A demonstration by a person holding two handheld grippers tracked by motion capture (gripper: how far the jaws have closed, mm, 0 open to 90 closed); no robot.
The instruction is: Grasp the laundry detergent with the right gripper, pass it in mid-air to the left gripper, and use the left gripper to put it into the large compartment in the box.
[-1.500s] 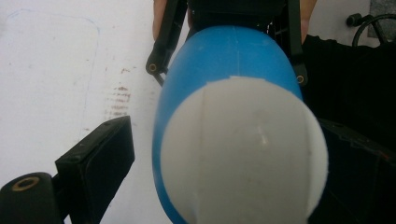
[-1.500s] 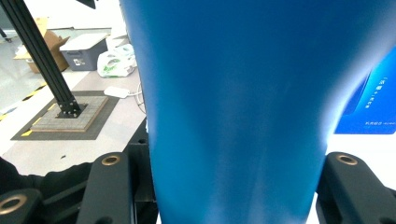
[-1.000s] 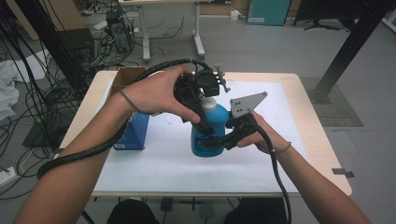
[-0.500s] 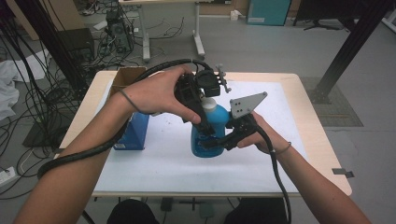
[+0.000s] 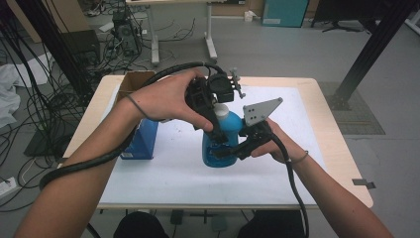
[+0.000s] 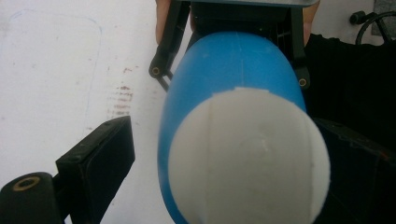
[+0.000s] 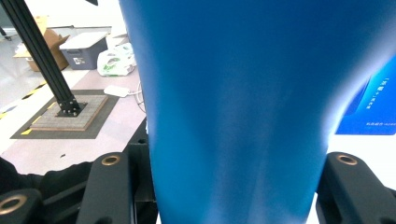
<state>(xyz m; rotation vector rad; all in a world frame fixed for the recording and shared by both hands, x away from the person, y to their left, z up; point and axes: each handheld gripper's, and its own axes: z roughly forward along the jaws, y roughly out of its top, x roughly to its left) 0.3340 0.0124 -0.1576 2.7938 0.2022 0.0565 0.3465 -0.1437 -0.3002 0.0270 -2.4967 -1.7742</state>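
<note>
Blue bottle (image 5: pixel 218 148) label unreadable; right tool (image 5: pixel 233 148) clamps it.

Bottle (image 7: pixel 233 107): blurred, cut off top and bottom in right gripper view.
Cap (image 6: pixel 247 158): bottom cropped.
Box (image 5: pixel 141 141): half behind forearm.

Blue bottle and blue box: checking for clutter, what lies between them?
In the high view, only bare white mat separates the blue bottle from the blue box.
</note>
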